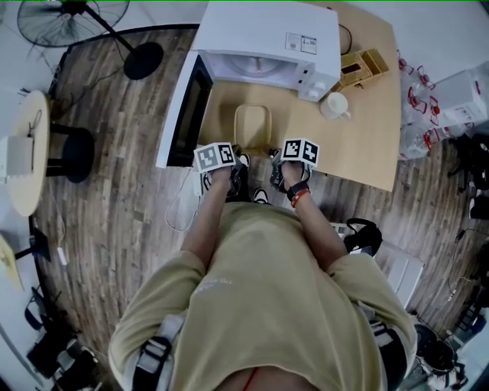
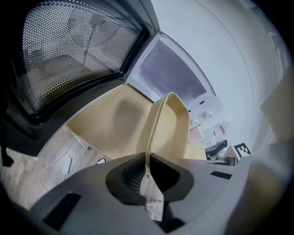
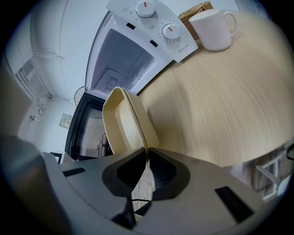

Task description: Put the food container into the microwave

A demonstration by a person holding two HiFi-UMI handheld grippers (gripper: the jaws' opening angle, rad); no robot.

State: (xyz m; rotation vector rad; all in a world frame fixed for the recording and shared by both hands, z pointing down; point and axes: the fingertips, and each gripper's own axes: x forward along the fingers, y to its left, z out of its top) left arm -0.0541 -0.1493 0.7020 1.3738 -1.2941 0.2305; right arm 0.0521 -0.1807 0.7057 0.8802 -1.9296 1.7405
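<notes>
A cream rectangular food container (image 1: 253,126) hangs over the wooden table (image 1: 367,137), just in front of the white microwave (image 1: 263,42), whose door (image 1: 186,114) stands swung open to the left. My left gripper (image 1: 238,162) is shut on the container's near left rim (image 2: 151,137). My right gripper (image 1: 273,162) is shut on its near right rim (image 3: 140,126). Both gripper views look along the container toward the microwave's lit cavity (image 2: 170,73), (image 3: 121,62).
A white mug (image 1: 334,105) stands on the table right of the microwave, with a wicker box (image 1: 361,67) behind it. The microwave's control knobs (image 3: 158,20) sit on its right. A fan (image 1: 72,19) and round stool (image 1: 69,153) stand on the wood floor at left.
</notes>
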